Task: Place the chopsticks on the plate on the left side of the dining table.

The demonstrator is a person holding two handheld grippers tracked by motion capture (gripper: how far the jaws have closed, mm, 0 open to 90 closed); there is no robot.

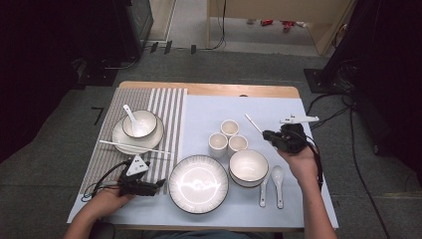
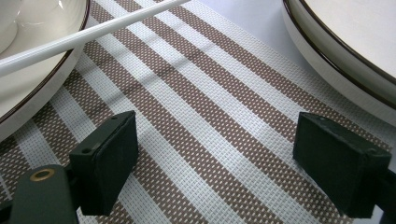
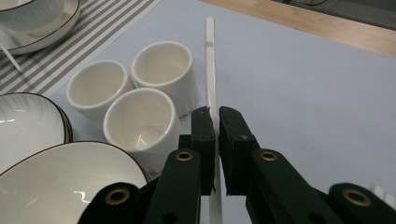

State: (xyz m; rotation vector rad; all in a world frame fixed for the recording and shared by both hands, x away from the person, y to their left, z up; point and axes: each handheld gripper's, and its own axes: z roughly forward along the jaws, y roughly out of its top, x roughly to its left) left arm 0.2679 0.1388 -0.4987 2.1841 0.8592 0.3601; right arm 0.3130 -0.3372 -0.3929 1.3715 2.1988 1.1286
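Note:
A white chopstick [image 3: 210,65] lies slantwise on the pale blue mat, right of three small white cups [image 3: 140,122]. My right gripper [image 3: 216,116] is shut on its near end, the black jaws pressed against both sides. From above, the chopstick [image 1: 253,123] sticks out up and left of that gripper [image 1: 271,135]. My left gripper [image 2: 215,140] stands open low over the striped placemat [image 2: 205,116] with nothing between its pads; in the high view it [image 1: 160,184] sits at the front left beside the large plate [image 1: 198,183]. A second chopstick [image 1: 134,146] rests across the left plate.
A bowl with a spoon [image 1: 139,123] sits on a plate [image 1: 119,138] at the left. A white bowl [image 1: 248,166] stands right of the large plate, with two spoons [image 1: 277,175] in front of it. The wooden table edge [image 1: 239,89] runs behind the mats.

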